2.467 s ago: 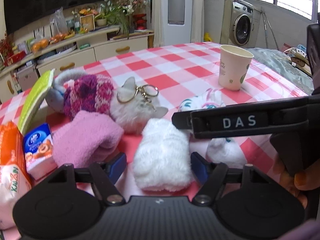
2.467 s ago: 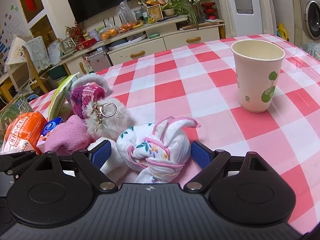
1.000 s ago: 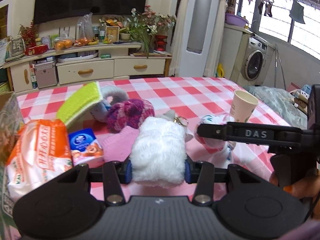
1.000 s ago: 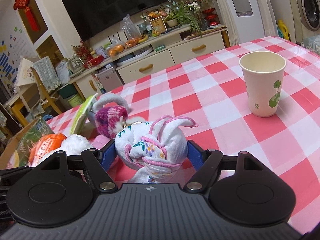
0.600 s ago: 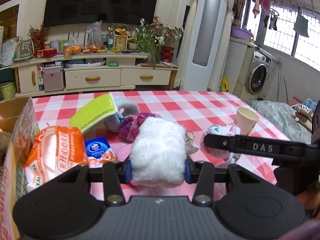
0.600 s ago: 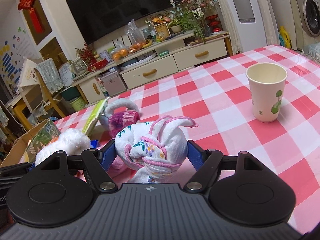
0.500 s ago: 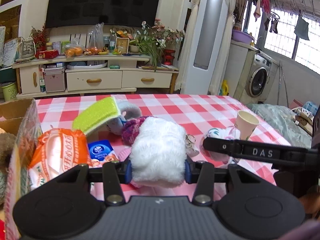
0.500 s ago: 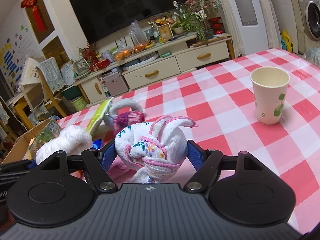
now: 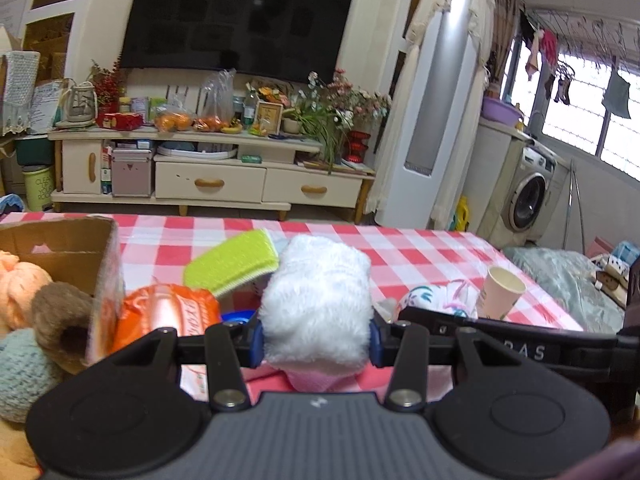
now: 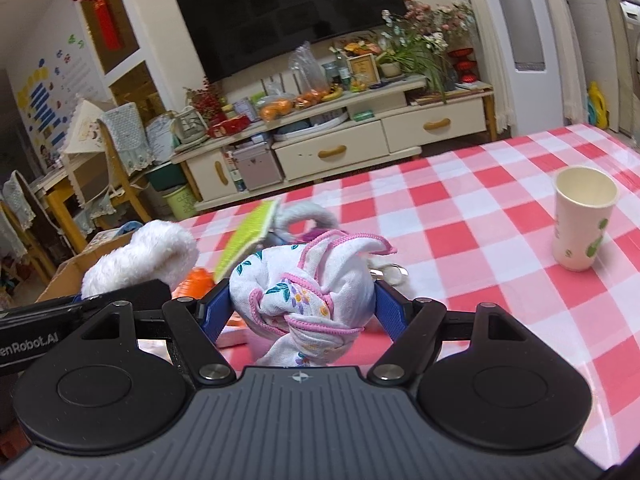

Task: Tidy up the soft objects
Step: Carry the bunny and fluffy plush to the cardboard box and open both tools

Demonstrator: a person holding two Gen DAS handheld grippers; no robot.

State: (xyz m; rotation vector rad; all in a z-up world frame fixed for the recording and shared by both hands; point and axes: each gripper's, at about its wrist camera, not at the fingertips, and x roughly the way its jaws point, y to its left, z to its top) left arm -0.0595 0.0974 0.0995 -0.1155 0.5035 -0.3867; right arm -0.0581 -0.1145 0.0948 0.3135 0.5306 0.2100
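Note:
My left gripper [image 9: 316, 340] is shut on a white fluffy roll [image 9: 316, 300] and holds it in the air above the table; the roll also shows in the right wrist view [image 10: 140, 260]. My right gripper [image 10: 302, 308] is shut on a knotted white floral cloth with pink trim [image 10: 308, 288], lifted above the table. A cardboard box [image 9: 60, 240] at the left holds an orange, a brown and a teal soft item [image 9: 60, 316]. A pink soft item [image 9: 316, 378] lies below the left gripper.
On the red-checked table [image 10: 460, 220] stand a paper cup [image 10: 582, 224], a green-yellow sponge [image 9: 232, 266], an orange snack bag [image 9: 168, 316] and a grey-purple plush [image 10: 304, 216]. A TV cabinet [image 9: 208, 172] stands beyond the table.
Both grippers have risen and shifted left with their loads. The cardboard box with soft items has come further into the left wrist view.

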